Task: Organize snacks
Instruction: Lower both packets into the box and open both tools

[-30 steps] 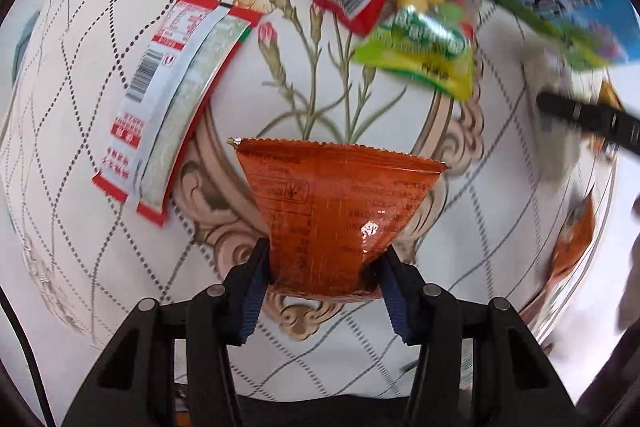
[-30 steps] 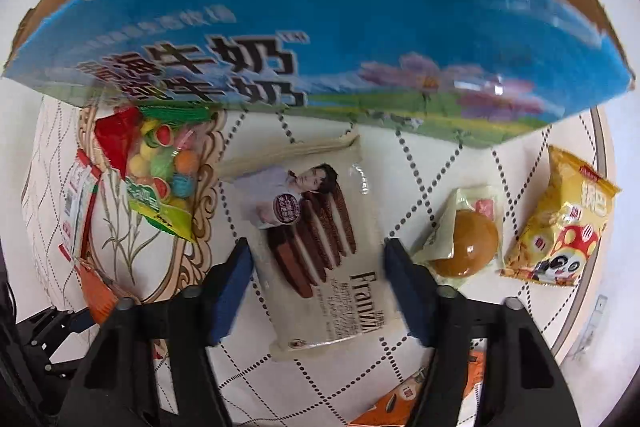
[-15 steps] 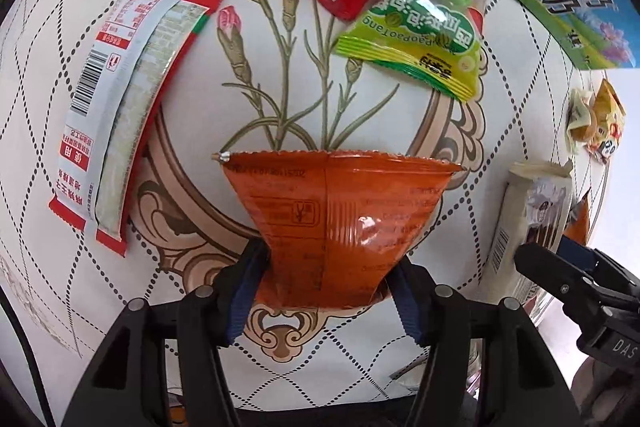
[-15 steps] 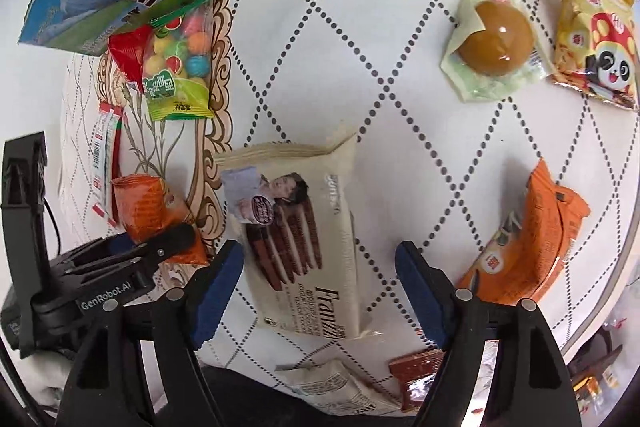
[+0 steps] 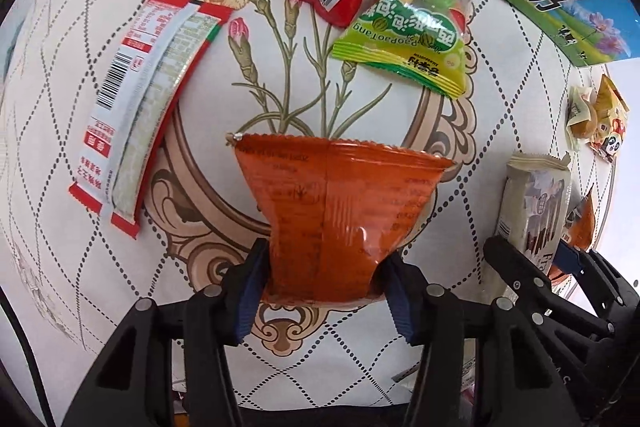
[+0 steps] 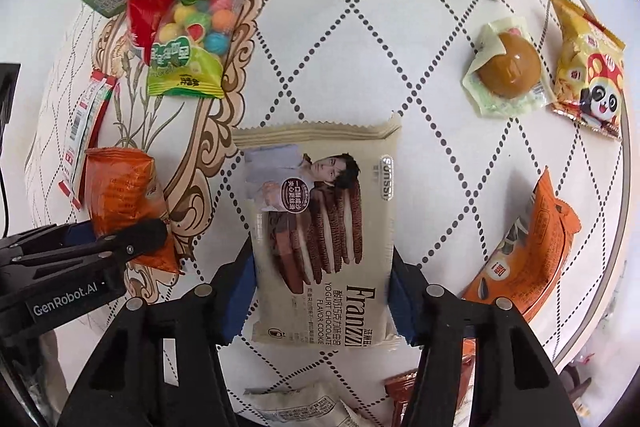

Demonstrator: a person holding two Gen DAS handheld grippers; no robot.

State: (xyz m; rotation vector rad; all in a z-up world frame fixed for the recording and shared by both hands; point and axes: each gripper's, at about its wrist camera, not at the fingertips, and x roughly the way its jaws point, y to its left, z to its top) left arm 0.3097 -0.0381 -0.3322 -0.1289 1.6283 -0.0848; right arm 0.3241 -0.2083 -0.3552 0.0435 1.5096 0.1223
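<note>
Where tongs (image 6: 322,291) grip: "Franzzi" cookie pack (image 6: 320,223).

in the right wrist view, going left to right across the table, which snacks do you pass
red-and-white long sachet → crumpled orange foil packet held by the left gripper → beige chocolate cookie pack between the right gripper pads → brown bun in clear wrapper → yellow panda snack bag
</note>
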